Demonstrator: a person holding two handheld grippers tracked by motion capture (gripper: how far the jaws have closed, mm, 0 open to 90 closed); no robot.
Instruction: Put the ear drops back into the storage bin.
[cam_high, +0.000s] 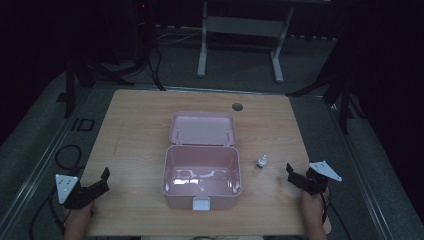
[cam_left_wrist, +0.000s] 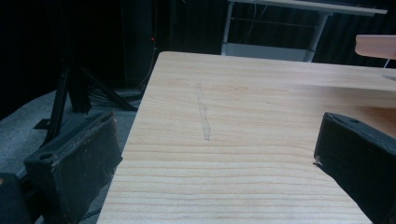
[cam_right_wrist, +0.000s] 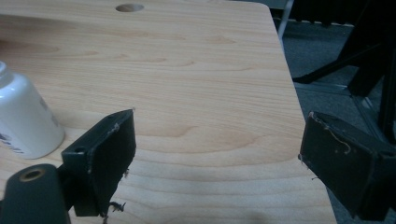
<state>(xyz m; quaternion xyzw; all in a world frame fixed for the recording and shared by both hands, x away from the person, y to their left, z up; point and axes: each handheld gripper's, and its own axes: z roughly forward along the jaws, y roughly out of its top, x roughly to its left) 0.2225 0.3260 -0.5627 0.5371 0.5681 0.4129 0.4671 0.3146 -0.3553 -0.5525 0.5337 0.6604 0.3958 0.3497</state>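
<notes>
The box (cam_high: 202, 172) is pale pink, with a lighter, almost white latch at its front, and the small bottle (cam_high: 262, 161) is white with dark print. The table (cam_high: 140, 130) is light wood with fine grain lines, and both grippers have black jaws and grey plates.

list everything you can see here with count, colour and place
box: 1, pink, open, middle of the table, lid tipped back on the far side, white latch at the near wall
bottle: 1, small, white, upright on the table just right of the box
table: 1, light wood, round hole near its far edge
desk frame: 1, white, on the floor beyond the table
cables: several, black, on the grey floor at left
left gripper: 1, black, near left table edge, fingers apart, empty
right gripper: 1, black, near right edge, fingers apart, empty
</notes>
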